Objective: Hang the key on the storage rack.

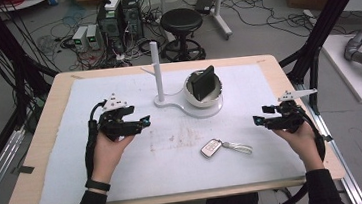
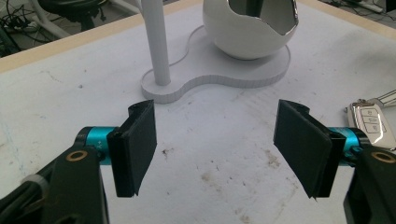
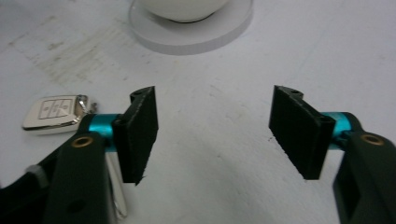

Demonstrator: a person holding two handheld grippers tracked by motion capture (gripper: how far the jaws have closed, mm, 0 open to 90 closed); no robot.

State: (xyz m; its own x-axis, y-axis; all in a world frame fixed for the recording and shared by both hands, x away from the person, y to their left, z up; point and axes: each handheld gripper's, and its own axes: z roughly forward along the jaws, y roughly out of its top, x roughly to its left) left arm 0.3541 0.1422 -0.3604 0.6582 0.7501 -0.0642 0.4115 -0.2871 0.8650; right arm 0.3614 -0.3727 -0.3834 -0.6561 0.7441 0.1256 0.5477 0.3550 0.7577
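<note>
A silver car key fob [image 1: 211,148] with a white strap [image 1: 237,149] lies flat on the white mat, right of centre near the front. My left gripper [image 1: 143,120] is held at the left of the mat, pointing right, open with nothing between its jaws [image 2: 215,144]. The fob [image 2: 369,119] lies beyond its right jaw. My right gripper [image 1: 261,117] is held at the right, pointing left, open and empty [image 3: 212,133]. The fob [image 3: 53,111] lies just beyond its left jaw. A white egg-shaped bowl [image 1: 196,99] holding a black flat object [image 1: 202,82] stands at the back centre.
The bowl shares a white base plate [image 1: 177,105] with an upright white post [image 1: 155,67]. The white mat [image 1: 126,177] covers most of the wooden table [image 1: 45,125]. Behind the table are a black stool [image 1: 181,21], computer boxes and cables on the floor.
</note>
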